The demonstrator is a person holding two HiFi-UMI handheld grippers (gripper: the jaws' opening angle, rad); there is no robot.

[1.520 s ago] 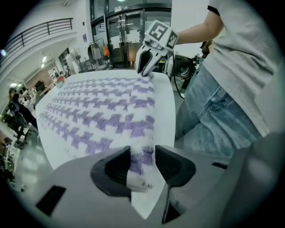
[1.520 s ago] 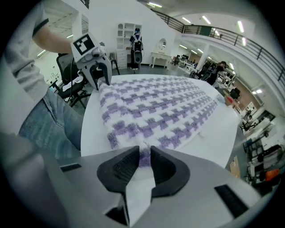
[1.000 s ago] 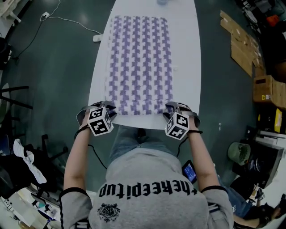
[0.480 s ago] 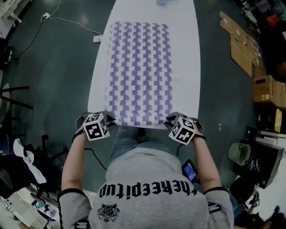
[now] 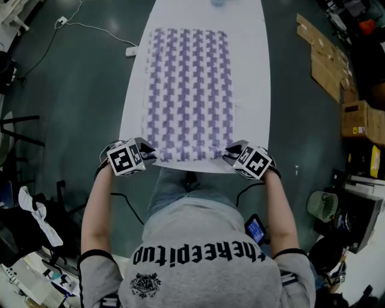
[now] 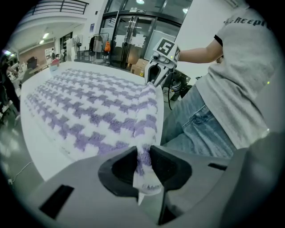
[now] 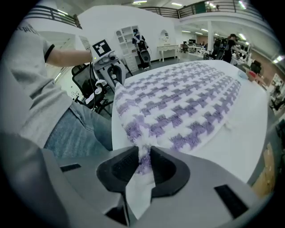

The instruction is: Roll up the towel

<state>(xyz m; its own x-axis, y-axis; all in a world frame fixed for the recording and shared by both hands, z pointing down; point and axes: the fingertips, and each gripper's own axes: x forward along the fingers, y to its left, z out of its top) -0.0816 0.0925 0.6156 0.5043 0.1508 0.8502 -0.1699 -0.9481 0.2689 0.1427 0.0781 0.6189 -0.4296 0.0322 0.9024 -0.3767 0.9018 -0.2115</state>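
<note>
Pinching towel [image 5: 187, 90] near-edge, L gripper [image 6: 143, 160], R gripper [image 7: 143, 158] just closed; table [image 5: 255, 90] margins flank.

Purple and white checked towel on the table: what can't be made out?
Near corners of the purple and white checked towel: gripper views, pinched hidden inside the left gripper, jaws just eased slightly, and right gripper, jaws just closed.
Bluish thing at the far end of the white table: head view, cut off by the top edge.

A lab-like workshop hall: mezzanine railing [image 6: 58, 5], glass doors [image 6: 129, 40], cardboard boxes [image 5: 356, 120], a cable [image 5: 90, 29] across the floor.
</note>
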